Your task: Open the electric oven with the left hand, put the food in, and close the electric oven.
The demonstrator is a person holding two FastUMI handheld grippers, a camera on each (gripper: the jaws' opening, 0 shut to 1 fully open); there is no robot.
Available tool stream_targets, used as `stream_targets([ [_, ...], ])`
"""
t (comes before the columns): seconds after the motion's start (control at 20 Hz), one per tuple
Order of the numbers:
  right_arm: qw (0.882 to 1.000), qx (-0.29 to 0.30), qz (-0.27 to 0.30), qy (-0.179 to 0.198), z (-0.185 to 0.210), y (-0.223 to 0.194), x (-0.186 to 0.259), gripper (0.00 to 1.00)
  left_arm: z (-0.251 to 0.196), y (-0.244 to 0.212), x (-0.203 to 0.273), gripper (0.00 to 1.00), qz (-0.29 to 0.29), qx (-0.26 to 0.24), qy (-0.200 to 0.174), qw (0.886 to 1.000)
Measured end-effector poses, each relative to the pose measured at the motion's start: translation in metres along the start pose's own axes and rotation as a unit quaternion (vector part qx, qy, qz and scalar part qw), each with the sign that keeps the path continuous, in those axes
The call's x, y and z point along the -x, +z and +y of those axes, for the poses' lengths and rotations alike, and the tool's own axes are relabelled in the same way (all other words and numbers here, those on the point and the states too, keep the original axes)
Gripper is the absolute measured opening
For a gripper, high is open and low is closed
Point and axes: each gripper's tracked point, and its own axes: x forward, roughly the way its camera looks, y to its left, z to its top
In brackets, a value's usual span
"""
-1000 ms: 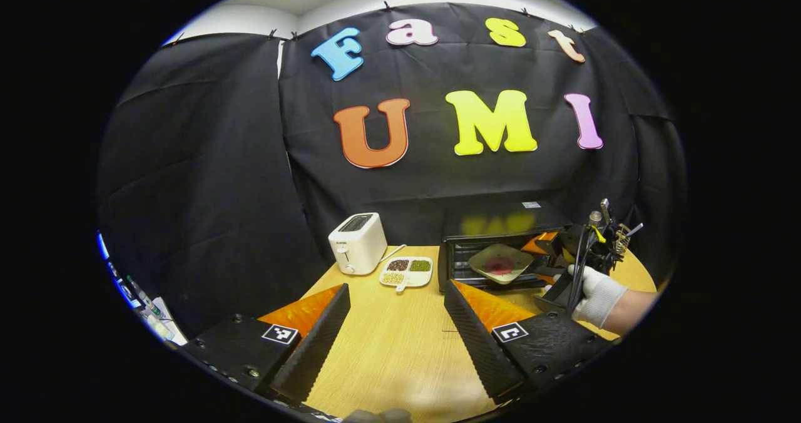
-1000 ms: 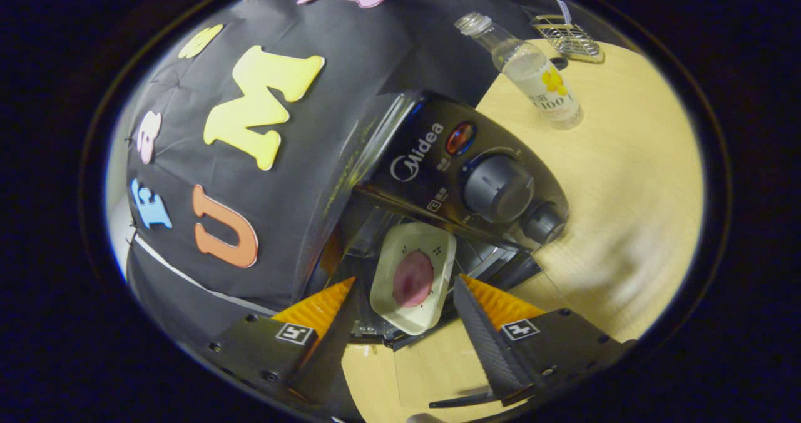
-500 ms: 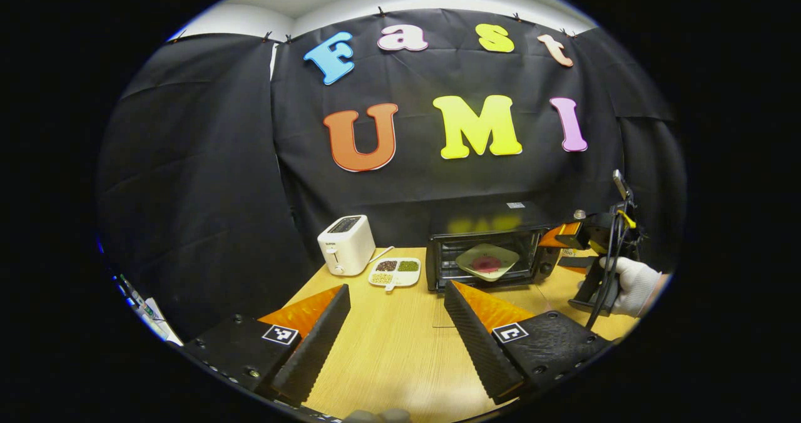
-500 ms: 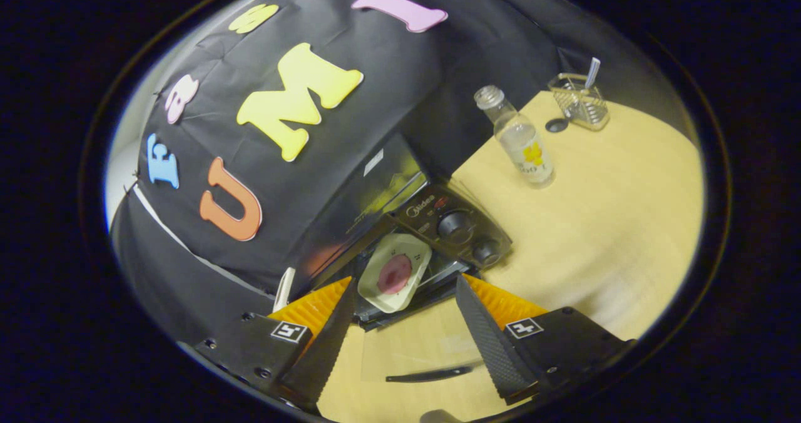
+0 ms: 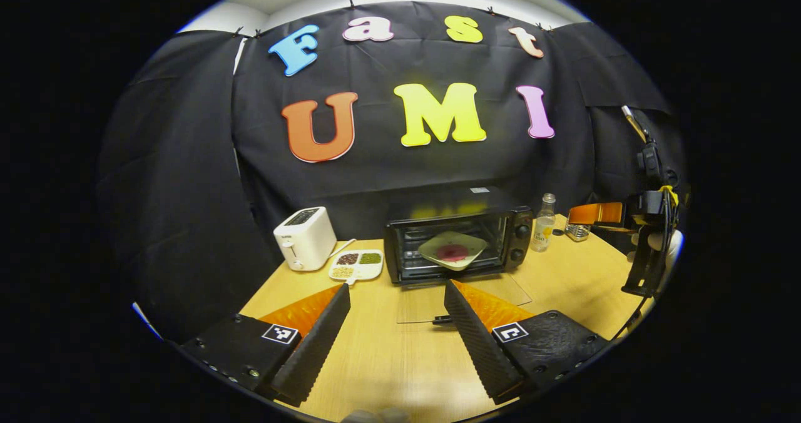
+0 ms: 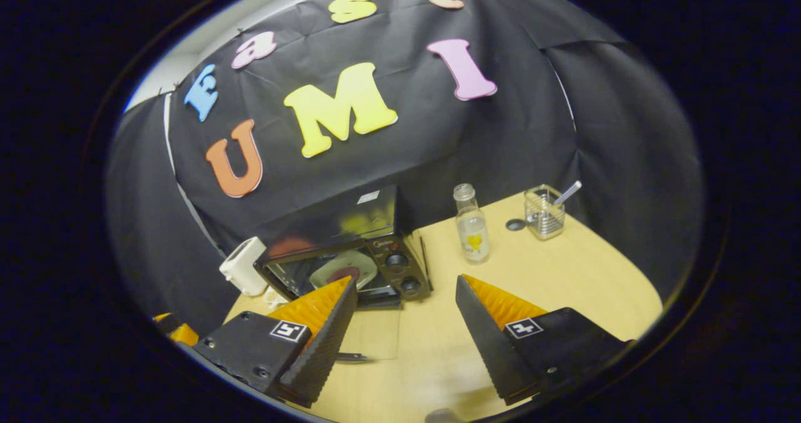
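Left gripper (image 5: 395,298): fingers spread wide, nothing between them, held above the tabletop (image 5: 388,354) at the near edge.

Right gripper (image 6: 405,298): fingers spread wide, nothing between them. In the left gripper view it (image 5: 601,213) sits at 3 o'clock, raised above the tabletop and well apart from the oven, with a gloved hand (image 5: 660,244) on its grip.

Oven (image 5: 460,241): stands at the back of the tabletop against the black cloth. Its glass door (image 5: 463,295) lies folded down flat toward the viewer, handle at the front edge. Two knobs on the right-hand panel.

Food: a dark red patch on a pale plate (image 5: 452,249), inside the oven cavity, tilted. From the right gripper view the plate (image 6: 344,268) shows through the oven (image 6: 350,254) opening at 9 o'clock of the gripper.

Other items: toaster (image 5: 305,246) at 9 o'clock of the oven; divided dish (image 5: 355,265) of grains between toaster and oven; bottle (image 5: 543,223) just beside the oven at 3 o'clock; wire holder (image 6: 543,213) with a utensil farther right, a small dark cap (image 6: 515,224) beside it.
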Motion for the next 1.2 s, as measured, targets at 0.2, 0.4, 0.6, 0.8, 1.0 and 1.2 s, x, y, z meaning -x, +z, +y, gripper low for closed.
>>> stream_targets([
  [0.2, 0.998, 0.065, -0.004, -0.023, -0.034, -0.006, 0.035, 0.94, -0.041, -0.039, -0.022, 0.97, 0.037, 0.000, -0.039, 0.999],
  [0.4, 0.995, 0.097, 0.007, -0.031, -0.057, -0.011, 0.065, 1.00, -0.078, -0.078, -0.041, 0.97, 0.078, -0.010, -0.060, 0.995],
  [0.6, 0.992, 0.123, 0.013, -0.035, -0.075, -0.004, 0.085, 0.95, -0.108, -0.120, -0.060, 0.97, 0.119, -0.013, -0.063, 0.991],
  [0.8, 0.988, 0.145, 0.027, -0.037, -0.090, 0.006, 0.096, 0.95, -0.123, -0.157, -0.080, 0.97, 0.157, -0.008, -0.053, 0.986],
  [1.0, 0.986, 0.159, 0.036, -0.041, -0.100, 0.013, 0.101, 0.96, -0.124, -0.168, -0.105, 0.97, 0.161, -0.012, -0.042, 0.986],
  [1.2, 0.985, 0.161, 0.044, -0.048, -0.111, 0.016, 0.100, 0.97, -0.122, -0.175, -0.124, 0.97, 0.162, -0.016, -0.034, 0.986],
])
